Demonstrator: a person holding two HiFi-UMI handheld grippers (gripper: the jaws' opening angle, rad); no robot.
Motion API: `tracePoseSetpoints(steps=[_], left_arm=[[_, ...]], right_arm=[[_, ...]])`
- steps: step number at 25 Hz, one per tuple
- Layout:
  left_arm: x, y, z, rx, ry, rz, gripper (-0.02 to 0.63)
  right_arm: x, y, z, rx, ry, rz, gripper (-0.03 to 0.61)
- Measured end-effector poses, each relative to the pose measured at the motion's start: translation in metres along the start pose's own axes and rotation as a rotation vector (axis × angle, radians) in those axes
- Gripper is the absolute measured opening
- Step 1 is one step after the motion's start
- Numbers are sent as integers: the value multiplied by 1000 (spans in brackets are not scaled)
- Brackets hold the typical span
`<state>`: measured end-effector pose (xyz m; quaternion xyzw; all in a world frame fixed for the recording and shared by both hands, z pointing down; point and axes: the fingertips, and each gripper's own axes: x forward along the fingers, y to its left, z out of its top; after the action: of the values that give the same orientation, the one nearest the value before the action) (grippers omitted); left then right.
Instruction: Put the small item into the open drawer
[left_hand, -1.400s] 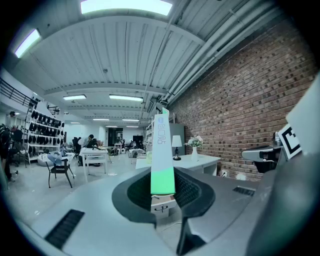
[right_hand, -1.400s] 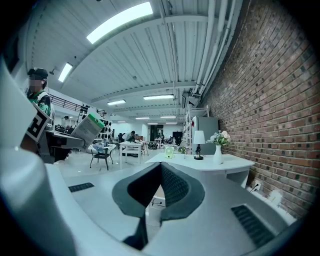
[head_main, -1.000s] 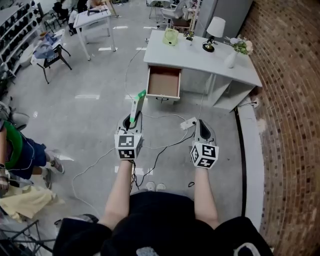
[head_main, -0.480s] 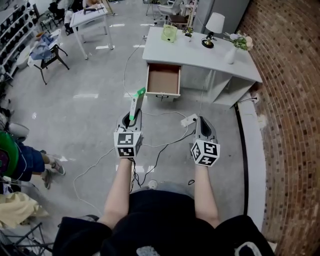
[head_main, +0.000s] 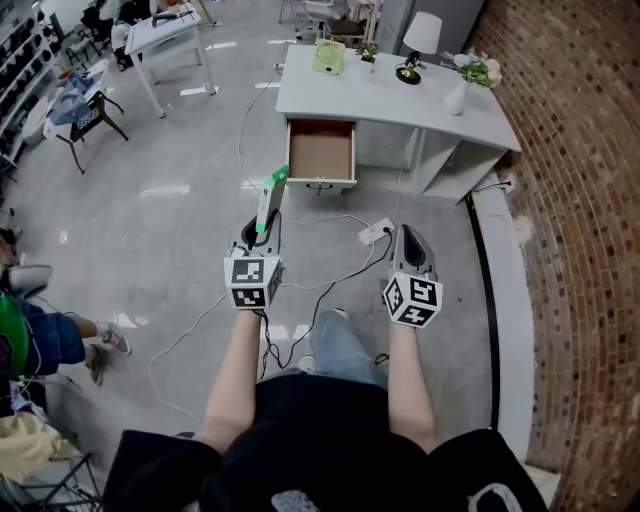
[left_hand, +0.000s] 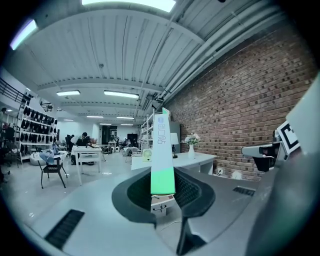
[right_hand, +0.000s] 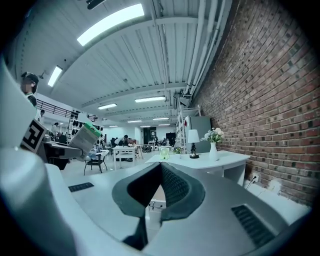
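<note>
The left gripper (head_main: 262, 230) clamps a slim green-and-white box (head_main: 268, 200), the open drawer (head_main: 320, 152) well ahead of it; the right gripper (head_main: 405, 240) alongside is closed and empty.

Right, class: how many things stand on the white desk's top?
4: a green object at the left end, a small plant beside it, a lamp, then a flower vase rightmost. Tiny ones may be hidden.

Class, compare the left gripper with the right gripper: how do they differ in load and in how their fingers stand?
The left gripper clamps a green-and-white small item; the right gripper holds nothing. The left gripper's fingers stand apart around the item; the right gripper's fingers meet at their tips. Both point towards the open drawer.
</note>
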<state>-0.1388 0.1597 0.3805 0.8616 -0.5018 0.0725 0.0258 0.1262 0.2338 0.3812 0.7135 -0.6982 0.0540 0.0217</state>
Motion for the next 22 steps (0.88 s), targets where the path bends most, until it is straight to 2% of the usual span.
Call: tracePoseSetpoints(steps=[6, 11, 16, 22], left_arm=[[28, 12, 4, -2, 0, 12, 86], [68, 30, 4, -6, 4, 35, 86], [123, 49, -6, -31, 25, 65, 86], [216, 75, -14, -42, 66, 110, 86]], right_arm=[[32, -4, 5, -4, -4, 10, 2], [81, -8, 5, 5, -16, 33, 2], [148, -19, -1, 1, 4, 62, 2], [256, -44, -4, -17, 42, 101, 2]])
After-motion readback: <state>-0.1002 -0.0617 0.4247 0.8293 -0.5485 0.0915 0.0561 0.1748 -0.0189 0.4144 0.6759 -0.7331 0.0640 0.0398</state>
